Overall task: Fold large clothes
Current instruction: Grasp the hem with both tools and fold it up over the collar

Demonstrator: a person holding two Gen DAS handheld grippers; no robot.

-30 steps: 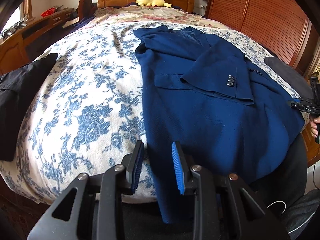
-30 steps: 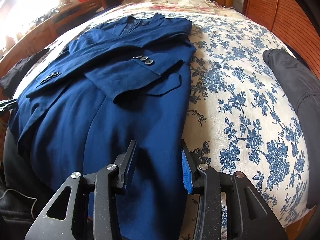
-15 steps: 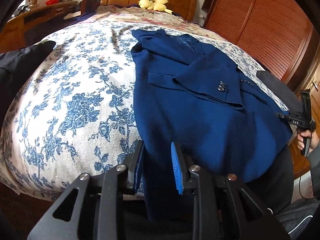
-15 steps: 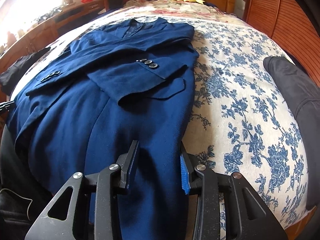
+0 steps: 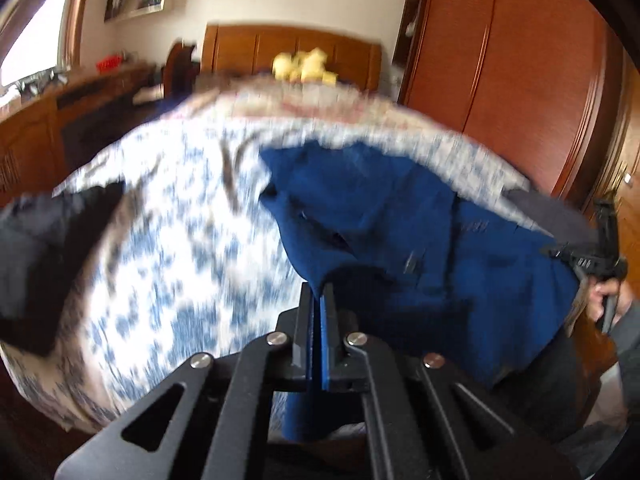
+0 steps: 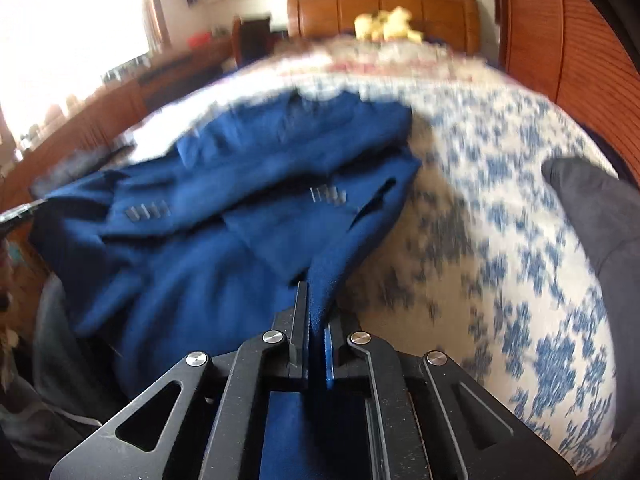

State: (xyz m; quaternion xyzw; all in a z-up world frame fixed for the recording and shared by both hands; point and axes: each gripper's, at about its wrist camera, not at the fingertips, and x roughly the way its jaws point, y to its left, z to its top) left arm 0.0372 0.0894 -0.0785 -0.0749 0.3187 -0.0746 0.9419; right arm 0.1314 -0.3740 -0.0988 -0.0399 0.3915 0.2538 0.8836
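1. Leftmost, in the left wrist view, a dark garment (image 5: 44, 256) lay on the near left edge of the bed, apart from the blue jacket.
2. Beyond it, the floral bedspread (image 5: 172, 248) covered the bed, blurred by motion; a yellow soft toy (image 5: 304, 68) sat at the wooden headboard (image 5: 288, 52).
3. The left gripper (image 5: 319, 296) had its jaws pressed together on the near left hem of the blue jacket (image 5: 400, 216), with the cloth rising out from between the blue pads and a strip hanging below them.
4. The jacket itself lay on the right half of the bed in that view, collar toward the headboard, its near part lifted off the bedspread and bunched.
5. At the far right of that view, a hand (image 5: 608, 292) held the other tool by its handle, at the jacket's right hem.
6. In the right wrist view, the right gripper (image 6: 316, 320) was clamped on the jacket's (image 6: 240, 200) near right hem, a taut ridge of cloth running up from the jaws.
7. Sleeve buttons (image 6: 328, 194) showed on the folded sleeves, smeared by blur.
8. Right of the jacket, bare bedspread (image 6: 500, 200) ran to a grey garment (image 6: 600, 208) at the bed's right edge, beside a slatted wooden wardrobe (image 6: 560, 20).
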